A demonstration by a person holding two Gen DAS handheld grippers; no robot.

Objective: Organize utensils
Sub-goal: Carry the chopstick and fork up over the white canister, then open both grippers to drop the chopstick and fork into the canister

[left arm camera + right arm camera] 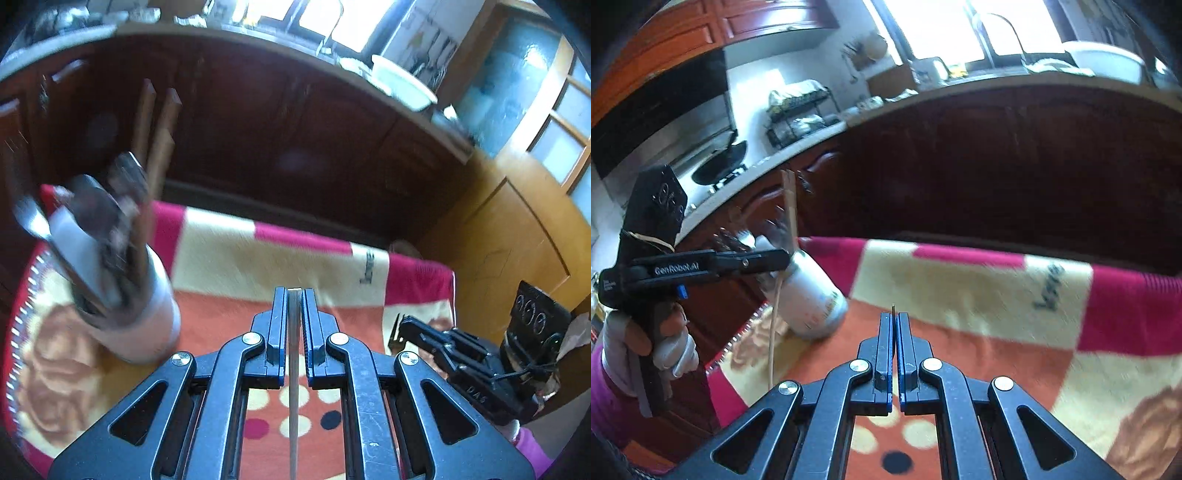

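Observation:
A white utensil holder (147, 325) stands on the patterned cloth at the left, with several metal utensils (92, 214) and wooden chopsticks in it; it also shows in the right wrist view (809, 295). My left gripper (294, 295) is shut on a single wooden chopstick (293, 387) and holds it upright beside the holder; the chopstick also shows in the right wrist view (774, 325). My right gripper (894, 317) is shut on a thin utensil whose gold tip (893, 307) pokes out above the fingers; from the left wrist view it (400, 326) holds a small gold fork (395, 332).
The table carries a red, cream and orange cloth (258, 258). Dark wooden cabinets (295, 129) run behind it under a counter with a white basin (402, 81). A wooden door (517, 221) stands at the right. A stove with a wok (720, 166) is at the far left.

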